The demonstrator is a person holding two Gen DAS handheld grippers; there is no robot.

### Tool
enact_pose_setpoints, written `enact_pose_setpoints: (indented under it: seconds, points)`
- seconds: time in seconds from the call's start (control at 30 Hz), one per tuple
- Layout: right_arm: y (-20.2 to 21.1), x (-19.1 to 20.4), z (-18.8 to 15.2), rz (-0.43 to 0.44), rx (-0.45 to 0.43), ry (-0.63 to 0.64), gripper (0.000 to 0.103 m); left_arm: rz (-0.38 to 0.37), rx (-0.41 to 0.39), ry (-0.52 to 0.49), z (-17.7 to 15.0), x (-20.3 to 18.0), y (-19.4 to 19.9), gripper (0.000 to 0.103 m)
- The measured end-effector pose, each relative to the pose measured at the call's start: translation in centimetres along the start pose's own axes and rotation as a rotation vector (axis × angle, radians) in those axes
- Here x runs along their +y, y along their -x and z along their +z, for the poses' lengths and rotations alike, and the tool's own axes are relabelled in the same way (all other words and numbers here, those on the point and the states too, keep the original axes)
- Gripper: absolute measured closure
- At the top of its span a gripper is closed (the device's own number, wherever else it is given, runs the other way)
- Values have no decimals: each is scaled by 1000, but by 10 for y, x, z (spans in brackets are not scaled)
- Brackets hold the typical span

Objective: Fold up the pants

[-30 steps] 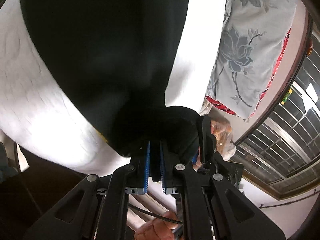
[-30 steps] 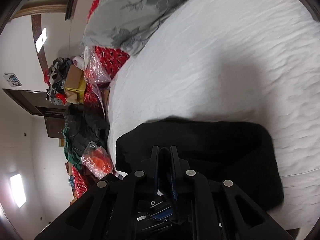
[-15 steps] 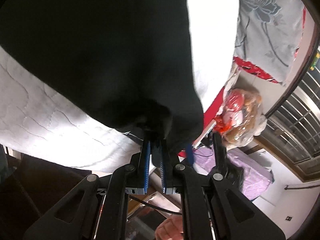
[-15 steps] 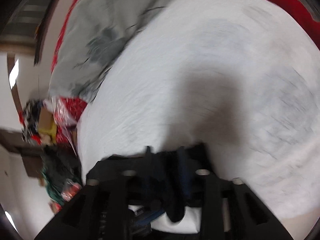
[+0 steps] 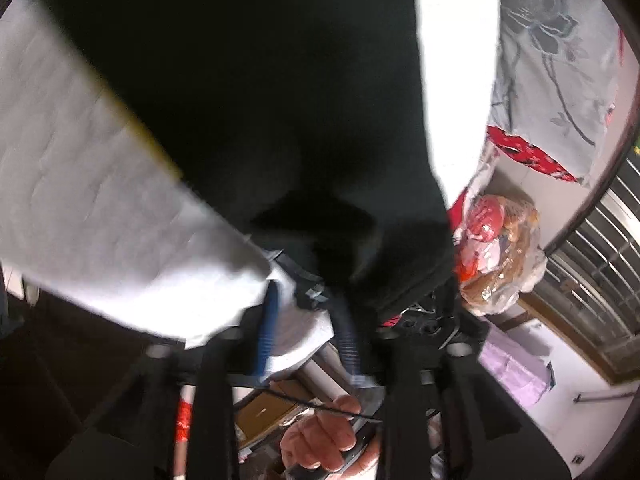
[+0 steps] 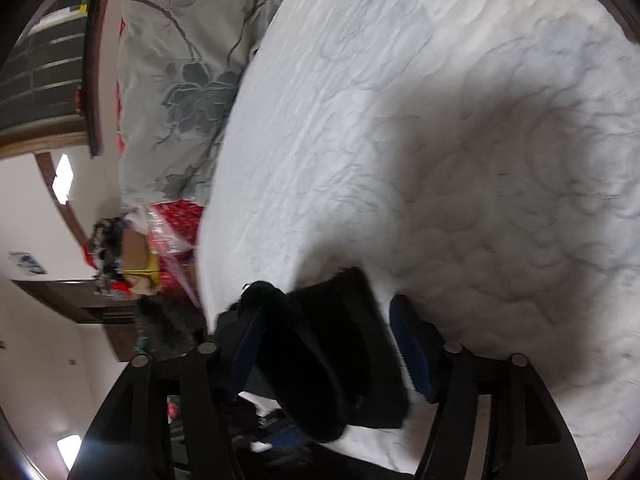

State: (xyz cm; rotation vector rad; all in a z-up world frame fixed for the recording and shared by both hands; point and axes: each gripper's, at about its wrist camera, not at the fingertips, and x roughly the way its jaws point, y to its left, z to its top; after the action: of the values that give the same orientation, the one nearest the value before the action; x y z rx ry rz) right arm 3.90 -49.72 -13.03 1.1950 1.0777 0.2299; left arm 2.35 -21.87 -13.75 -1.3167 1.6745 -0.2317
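Black pants point(image 5: 280, 100) lie on the white quilted bed point(image 6: 460, 140), filling the left wrist view from 9 to 1 o'clock. Left gripper point(image 5: 306, 320): fingers spread wide, cloth edge just ahead. Right gripper point(image 6: 326, 344): likewise wide, a loose fold lying between its blue pads point(image 6: 412, 356).

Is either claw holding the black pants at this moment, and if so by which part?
Neither. Both the left claw and the right claw stand open; the pants lie loose between their fingers at the near edge.
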Motion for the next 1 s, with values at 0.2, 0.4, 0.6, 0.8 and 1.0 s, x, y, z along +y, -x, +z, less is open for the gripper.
enact_pose_setpoints:
  seconds: [0.2,0.4,0.6,0.8,1.0]
  points:
    - [3,-12,1,162,32,-30,33,17,-78,1,-3,-8,-4,49]
    - [4,-12,2,196,58,-31,30,44,-83,10,-1,-14,-21,51]
    - [-1,-5,8,142,99,4,29,19,-23,9,13,-22,-24,93]
    - [6,-3,6,56,110,33,25,-44,14,25,12,-25,-12,94]
    - [-10,4,6,47,126,-20,15,-71,40,38,6,-21,-7,94]
